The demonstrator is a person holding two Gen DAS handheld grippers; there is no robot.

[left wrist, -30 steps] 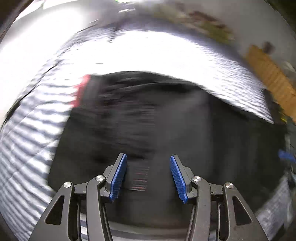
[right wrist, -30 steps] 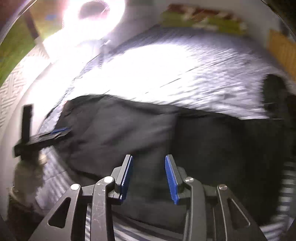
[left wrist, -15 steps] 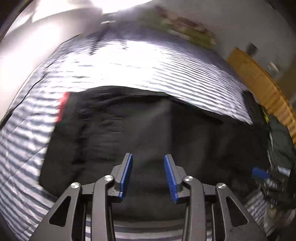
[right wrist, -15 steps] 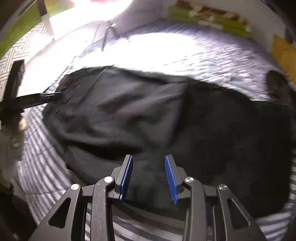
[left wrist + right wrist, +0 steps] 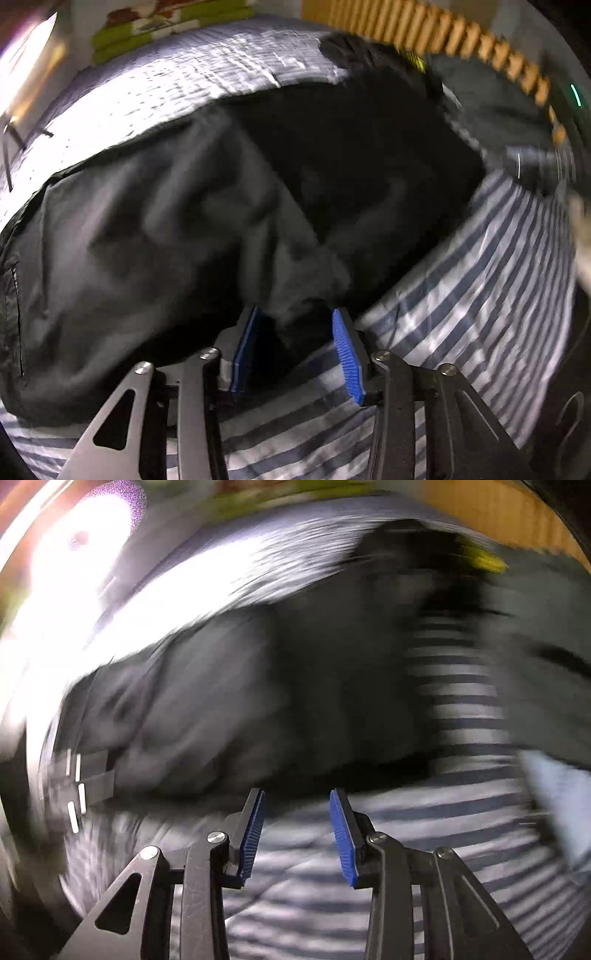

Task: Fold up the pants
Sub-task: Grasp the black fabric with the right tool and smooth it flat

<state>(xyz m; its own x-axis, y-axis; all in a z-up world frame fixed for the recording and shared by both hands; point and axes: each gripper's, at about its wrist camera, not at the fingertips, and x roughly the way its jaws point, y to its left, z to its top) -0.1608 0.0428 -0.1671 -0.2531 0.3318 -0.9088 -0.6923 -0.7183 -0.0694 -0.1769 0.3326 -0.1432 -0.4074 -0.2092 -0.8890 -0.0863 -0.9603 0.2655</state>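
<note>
Black pants (image 5: 184, 240) lie crumpled across a blue-and-white striped bed sheet (image 5: 461, 295). My left gripper (image 5: 295, 312) points steeply down at their near edge. A dark fold of the pants lies between its blue pads, which stand apart from it, and the jaws are opening. In the blurred right wrist view the pants (image 5: 258, 701) fill the middle. My right gripper (image 5: 295, 792) hangs just short of their near edge, jaws opening, with only striped sheet (image 5: 461, 812) between its pads.
More dark clothing (image 5: 369, 55) and a grey garment (image 5: 491, 103) are heaped at the far right of the bed. Behind them runs a wooden slatted board (image 5: 443, 33). A green patterned cushion (image 5: 166, 22) lies at the far edge. Bright light glares at the upper left.
Both grippers have swept sideways from above the middle of the pants to their near edge, and striped sheet now shows under them. Both views have rolled. The left jaws stand wider than half a second ago.
</note>
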